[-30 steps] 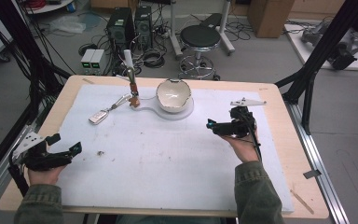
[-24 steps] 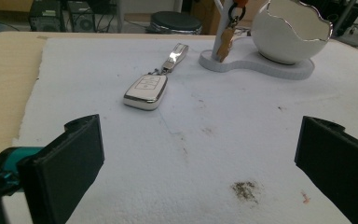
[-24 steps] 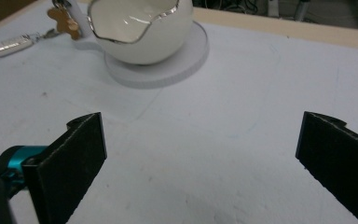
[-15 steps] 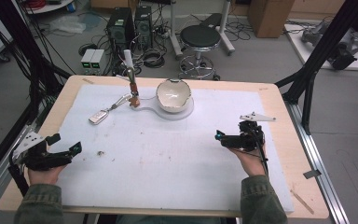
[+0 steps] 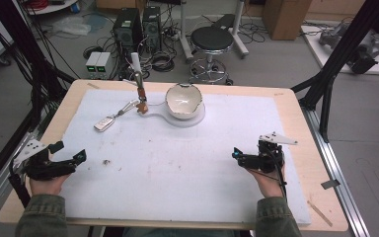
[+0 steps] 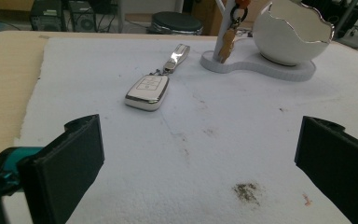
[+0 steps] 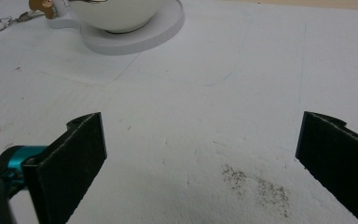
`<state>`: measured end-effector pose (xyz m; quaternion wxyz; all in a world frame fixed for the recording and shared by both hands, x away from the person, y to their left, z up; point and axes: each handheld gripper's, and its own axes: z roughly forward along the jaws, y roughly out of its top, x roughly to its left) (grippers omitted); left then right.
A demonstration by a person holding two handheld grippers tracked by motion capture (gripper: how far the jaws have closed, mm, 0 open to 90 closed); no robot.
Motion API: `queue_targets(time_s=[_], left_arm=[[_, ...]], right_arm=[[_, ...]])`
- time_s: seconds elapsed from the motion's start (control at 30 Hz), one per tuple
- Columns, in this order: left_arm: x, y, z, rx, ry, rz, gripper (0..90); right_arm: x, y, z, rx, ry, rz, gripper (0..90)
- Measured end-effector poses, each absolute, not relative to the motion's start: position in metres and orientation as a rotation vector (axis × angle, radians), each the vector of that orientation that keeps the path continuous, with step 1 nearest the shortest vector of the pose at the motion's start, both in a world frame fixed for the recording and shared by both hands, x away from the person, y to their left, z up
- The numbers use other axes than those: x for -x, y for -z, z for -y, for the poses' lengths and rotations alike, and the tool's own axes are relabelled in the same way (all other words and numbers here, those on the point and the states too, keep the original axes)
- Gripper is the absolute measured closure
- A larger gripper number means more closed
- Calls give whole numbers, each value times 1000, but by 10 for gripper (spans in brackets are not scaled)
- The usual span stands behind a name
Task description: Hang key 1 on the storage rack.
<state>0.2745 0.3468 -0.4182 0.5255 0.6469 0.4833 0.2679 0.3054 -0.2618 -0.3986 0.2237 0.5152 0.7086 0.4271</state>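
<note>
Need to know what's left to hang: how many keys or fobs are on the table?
2. One key fob lies flat on the white mat, left of the stand. One small brown key hangs against the stand's post, beside the bowl.

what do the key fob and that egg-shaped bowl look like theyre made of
Key fob: probably glossy white plastic with a chrome-like metal rim and strap, judging by the bright reflections along its edge.
Bowl: likely glazed ceramic, smooth and shiny white, with a jagged eggshell rim edged in a metallic line. It could be glossy plastic instead.
</note>
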Motion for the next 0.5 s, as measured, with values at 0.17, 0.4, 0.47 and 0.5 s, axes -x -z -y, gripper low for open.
queue_targets(time_s=[0.17, 0.4, 0.47, 0.5], left_arm=[[-275, 418, -347, -1547, -640, -1157, 17], [-275, 418, -348, -1543, -641, -1161, 17], [-275, 419, -348, -1544, -641, -1160, 17], [-275, 419, -348, -1546, -640, -1160, 17]], right_arm=[[-299, 402, 264, -1416, -1184, -1940, 5], [-291, 408, 264, -1403, -1179, -1928, 5], [-288, 409, 264, -1405, -1177, -1924, 6], [-287, 409, 264, -1403, -1175, -1924, 6]])
